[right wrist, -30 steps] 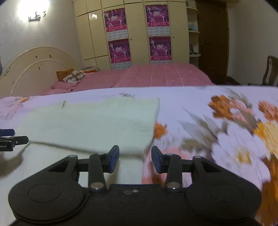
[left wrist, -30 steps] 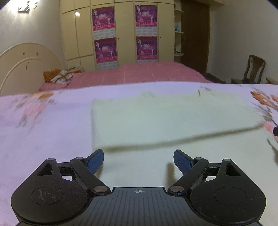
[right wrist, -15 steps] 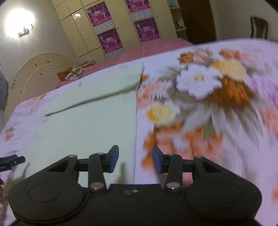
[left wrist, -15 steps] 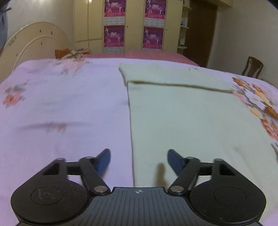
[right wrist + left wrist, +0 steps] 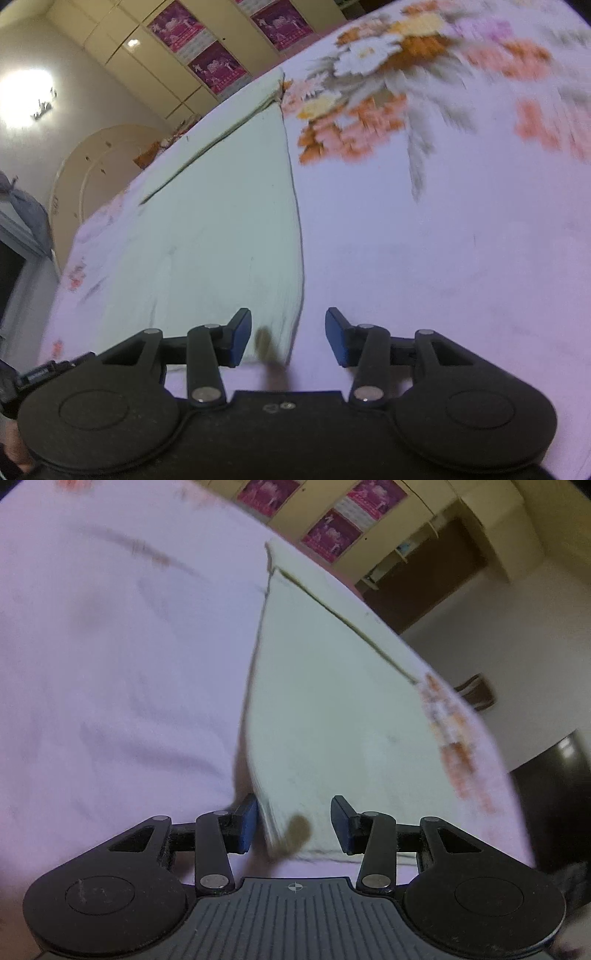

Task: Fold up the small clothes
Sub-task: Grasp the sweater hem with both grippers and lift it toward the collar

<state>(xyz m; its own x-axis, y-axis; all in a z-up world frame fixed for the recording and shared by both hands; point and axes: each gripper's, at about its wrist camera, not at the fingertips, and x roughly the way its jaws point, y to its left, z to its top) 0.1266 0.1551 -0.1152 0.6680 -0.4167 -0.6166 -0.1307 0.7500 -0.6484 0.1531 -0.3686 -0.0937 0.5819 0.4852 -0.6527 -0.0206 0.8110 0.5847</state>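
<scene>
A pale cream, rectangular knit cloth lies flat on a bed, its far end folded over, with both hand-held grippers spread wide at its near corners.

The left hand-held gripper straddles the cloth's near left corner, blue pads apart, nothing grasped; the right hand-held gripper brackets the near right corner, likewise released. The cloth rests on a lilac bedsheet printed with orange and white flowers. Only the right view shows the big flower print, the arched cream headboard and a glowing wall lamp; only the left view shows a wooden chair. Both show cream wardrobe doors with magenta posters.
</scene>
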